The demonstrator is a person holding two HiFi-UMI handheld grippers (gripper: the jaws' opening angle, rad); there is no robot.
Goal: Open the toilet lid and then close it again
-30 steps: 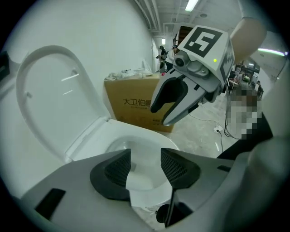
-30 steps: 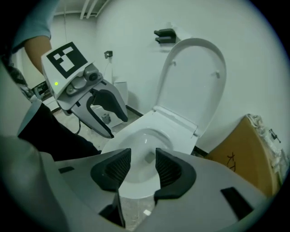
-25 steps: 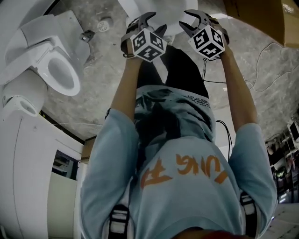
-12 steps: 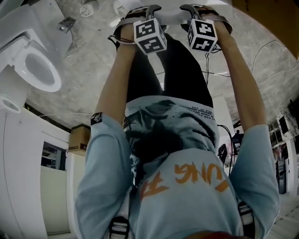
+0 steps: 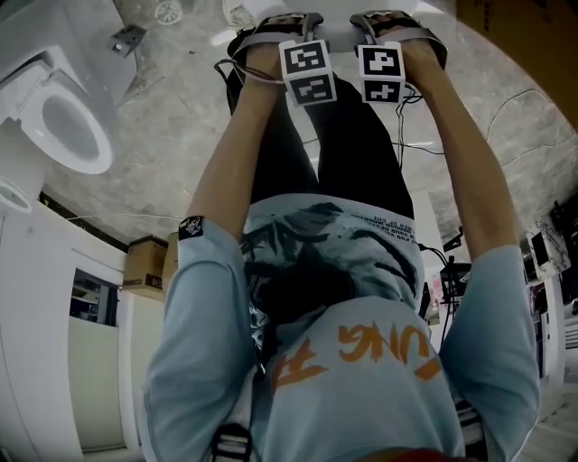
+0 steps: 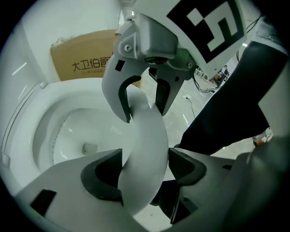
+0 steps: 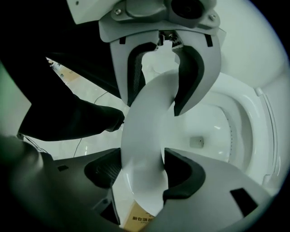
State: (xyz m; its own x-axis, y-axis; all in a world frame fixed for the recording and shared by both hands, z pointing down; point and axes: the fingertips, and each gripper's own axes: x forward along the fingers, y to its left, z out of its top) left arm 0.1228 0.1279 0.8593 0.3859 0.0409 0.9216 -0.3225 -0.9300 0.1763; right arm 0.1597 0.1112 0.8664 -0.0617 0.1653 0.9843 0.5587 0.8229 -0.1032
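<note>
A white toilet bowl (image 6: 68,131) (image 7: 217,131) lies open below both grippers. Its curved white front rim (image 6: 145,136) (image 7: 145,131) runs between the jaws of both; seat or lid edge I cannot tell. My left gripper (image 6: 145,170) (image 5: 275,20) straddles the rim, and a small gap shows at one pad. My right gripper (image 7: 142,170) (image 5: 397,18) straddles it a little further along. Each shows in the other's view, the right gripper (image 6: 142,106) and the left gripper (image 7: 158,99). Both sets of jaws have just been opening and stand wide. In the head view the fingertips are cut off at the top edge.
A second white toilet (image 5: 63,135) stands at the left on the grey stone floor. A cardboard box (image 6: 86,59) sits behind the bowl, another box (image 5: 144,262) by white cabinets. Cables (image 5: 515,99) trail on the floor. The person's dark trouser legs (image 6: 235,113) stand close to the rim.
Both grippers have gone down and away from the body to the picture's top edge, and their marker cubes have rolled to face the camera squarely. The jaws, seen empty before, are now out of frame.
</note>
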